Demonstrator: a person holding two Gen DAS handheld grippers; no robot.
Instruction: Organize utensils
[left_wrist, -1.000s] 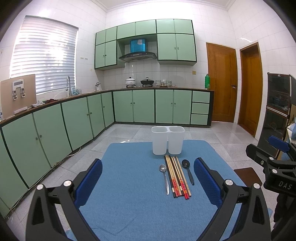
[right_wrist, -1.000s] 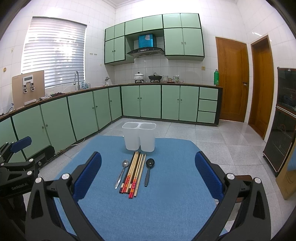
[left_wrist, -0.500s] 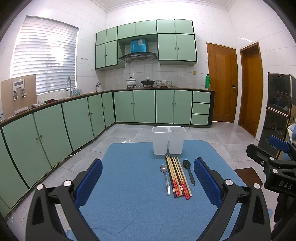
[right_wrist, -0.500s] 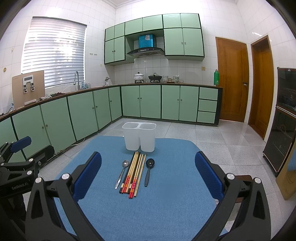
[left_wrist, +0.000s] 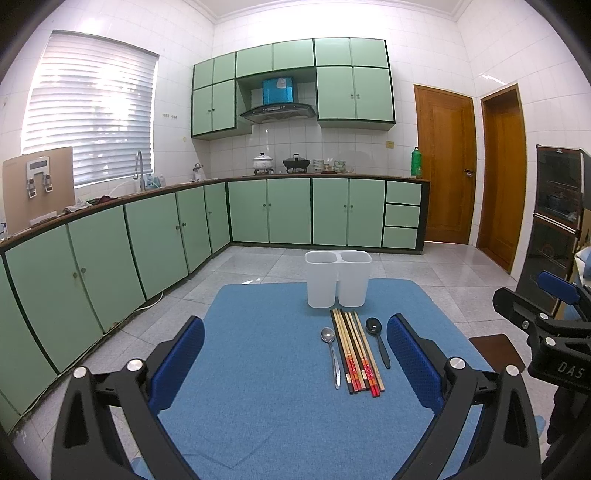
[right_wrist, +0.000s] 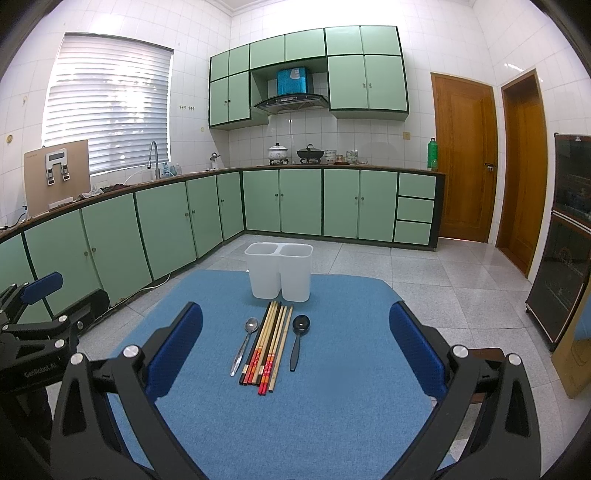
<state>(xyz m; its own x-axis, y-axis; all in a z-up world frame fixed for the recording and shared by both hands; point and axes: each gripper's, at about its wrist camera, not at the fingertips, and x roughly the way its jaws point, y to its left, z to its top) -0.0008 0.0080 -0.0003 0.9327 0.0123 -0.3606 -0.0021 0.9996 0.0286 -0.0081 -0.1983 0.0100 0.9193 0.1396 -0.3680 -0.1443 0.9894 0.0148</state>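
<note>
The left gripper (left_wrist: 295, 363) hangs over the near part of the blue mat (left_wrist: 258, 406), its blue pads wide apart and holding nothing. The right gripper (right_wrist: 295, 354) is likewise spread and empty. Between its fingers, on the mat, lies a bundle of chopsticks (right_wrist: 269, 343), with a metal spoon (right_wrist: 244, 343) just left of it and a black spoon (right_wrist: 297, 339) just right. Beyond them, at the mat's far edge, stands a white two-compartment holder (right_wrist: 279, 271).
</note>
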